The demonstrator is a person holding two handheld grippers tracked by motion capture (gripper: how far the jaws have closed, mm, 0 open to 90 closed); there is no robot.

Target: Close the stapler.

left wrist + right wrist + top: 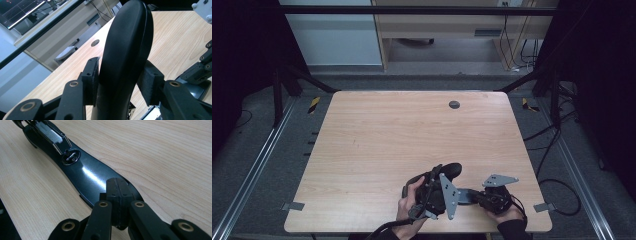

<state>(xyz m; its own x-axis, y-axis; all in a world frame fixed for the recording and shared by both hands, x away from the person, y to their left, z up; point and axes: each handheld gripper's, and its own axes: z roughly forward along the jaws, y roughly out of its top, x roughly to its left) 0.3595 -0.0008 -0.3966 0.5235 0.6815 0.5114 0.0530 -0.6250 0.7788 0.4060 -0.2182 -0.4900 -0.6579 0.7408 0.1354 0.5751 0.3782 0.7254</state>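
Note:
A black curved shell point(451, 170), shaped like a computer mouse's top cover, stands up from the table point(412, 130) near the front edge. My left gripper point(439, 177) is shut on it; in the left gripper view both pads point(93, 77) press on the sides of the shell point(127, 42). A flat, glossy dark base point(85, 173) with a small oval window and a metal part at its far end lies on the wood beside it. My right gripper point(463, 196) points left at it. Its jaws are shut pad to pad point(120, 192) over the near end of the base; I cannot tell whether they touch it.
A round grey grommet point(454, 104) sits in the tabletop at the far middle. Both hands work close to the front edge of the table. Black frame posts and cables point(557, 150) stand on the floor to the right, and a metal rail point(257, 165) runs along the left.

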